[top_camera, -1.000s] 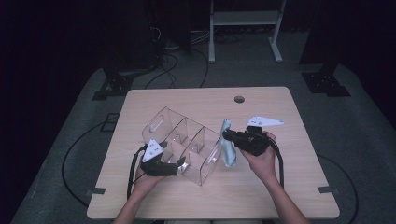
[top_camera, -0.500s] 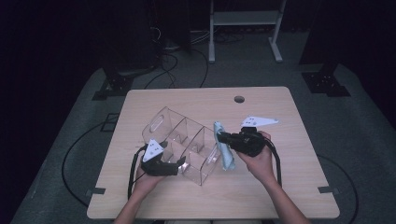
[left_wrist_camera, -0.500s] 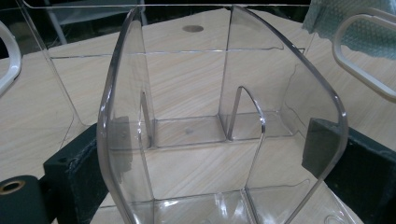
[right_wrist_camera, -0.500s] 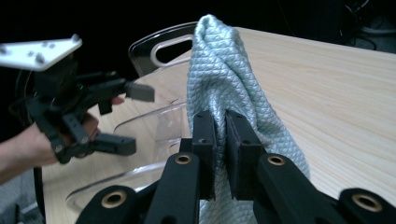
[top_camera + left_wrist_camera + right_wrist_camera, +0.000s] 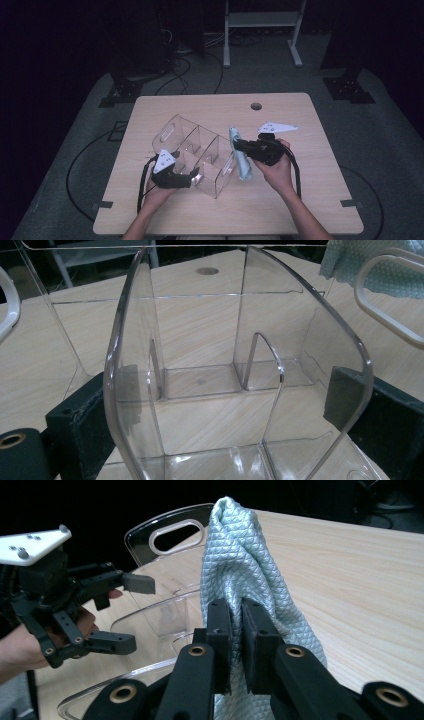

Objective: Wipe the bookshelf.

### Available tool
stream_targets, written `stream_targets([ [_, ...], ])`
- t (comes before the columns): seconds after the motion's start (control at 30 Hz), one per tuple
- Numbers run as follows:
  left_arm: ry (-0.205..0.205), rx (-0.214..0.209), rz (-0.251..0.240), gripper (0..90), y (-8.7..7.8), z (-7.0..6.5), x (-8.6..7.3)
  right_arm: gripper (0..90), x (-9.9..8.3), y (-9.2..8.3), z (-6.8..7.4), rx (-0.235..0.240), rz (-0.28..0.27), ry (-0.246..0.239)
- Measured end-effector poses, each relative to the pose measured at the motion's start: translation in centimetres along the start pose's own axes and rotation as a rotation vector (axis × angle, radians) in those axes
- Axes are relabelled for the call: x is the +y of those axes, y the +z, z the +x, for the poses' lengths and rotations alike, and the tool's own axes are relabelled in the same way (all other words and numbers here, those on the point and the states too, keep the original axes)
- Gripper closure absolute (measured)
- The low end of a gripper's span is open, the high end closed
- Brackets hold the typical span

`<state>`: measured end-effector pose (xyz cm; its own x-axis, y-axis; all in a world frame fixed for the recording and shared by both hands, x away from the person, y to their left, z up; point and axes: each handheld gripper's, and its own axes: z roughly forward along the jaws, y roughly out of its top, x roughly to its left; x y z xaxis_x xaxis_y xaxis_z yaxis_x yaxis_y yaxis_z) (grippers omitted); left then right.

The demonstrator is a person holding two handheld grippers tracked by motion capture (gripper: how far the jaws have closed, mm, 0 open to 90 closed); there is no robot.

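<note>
Pale wooden table [image 5: 320, 200]: left gripper [image 5: 192, 177] clamps the end wall of a clear plastic organizer [image 5: 197, 150]; right gripper [image 5: 239, 145] pinches a light-blue cloth [image 5: 241, 160] just beside it.

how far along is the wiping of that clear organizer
Done: the right gripper is shut on the light blue cloth, and the left gripper straddles the near wall of the clear acrylic organizer, jaws either side. In hand: the cloth hangs against the organizer's right end in the high view. Left, probably: wiping the inner compartments, which the cloth hasn't entered.
</note>
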<state>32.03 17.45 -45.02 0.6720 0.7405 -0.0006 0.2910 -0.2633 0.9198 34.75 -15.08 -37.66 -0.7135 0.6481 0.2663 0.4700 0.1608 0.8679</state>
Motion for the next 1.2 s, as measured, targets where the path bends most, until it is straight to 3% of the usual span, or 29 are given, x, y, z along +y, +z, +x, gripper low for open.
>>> stream_targets([
  [0.1, -0.004, 0.001, 0.004, 3.7, 0.0, 0.0, 0.0, 82.8, -0.3, 0.0, 1.3, 0.026, 0.003, -0.029],
  [0.13, -0.004, 0.001, 0.005, 3.8, 0.0, 0.0, 0.0, 82.7, -0.2, -0.1, 2.0, 0.033, 0.016, -0.061],
  [0.33, 0.002, 0.003, 0.003, 3.7, 0.0, 0.0, 0.1, 82.9, -0.2, 0.0, 1.8, 0.022, 0.008, -0.057],
  [0.57, 0.003, 0.004, 0.005, 3.5, 0.1, 0.0, 0.0, 82.8, -0.5, 0.0, 4.2, 0.076, 0.037, -0.120],
  [0.7, 0.002, 0.005, 0.003, 3.6, 0.1, 0.0, 0.0, 82.8, -0.7, 0.1, 4.3, 0.095, 0.040, -0.095],
  [0.87, -0.006, 0.017, 0.000, 3.7, 0.1, 0.1, 0.1, 82.8, -1.2, 0.5, 6.4, 0.160, 0.070, -0.127],
  [1.07, -0.012, 0.017, -0.002, 4.1, 0.1, 0.1, 0.1, 82.9, -1.3, 0.6, 6.7, 0.164, 0.076, -0.115],
  [1.2, -0.019, 0.023, -0.006, 4.1, 0.2, 0.0, 0.0, 82.9, -1.9, 0.8, 8.3, 0.188, 0.099, -0.163],
])
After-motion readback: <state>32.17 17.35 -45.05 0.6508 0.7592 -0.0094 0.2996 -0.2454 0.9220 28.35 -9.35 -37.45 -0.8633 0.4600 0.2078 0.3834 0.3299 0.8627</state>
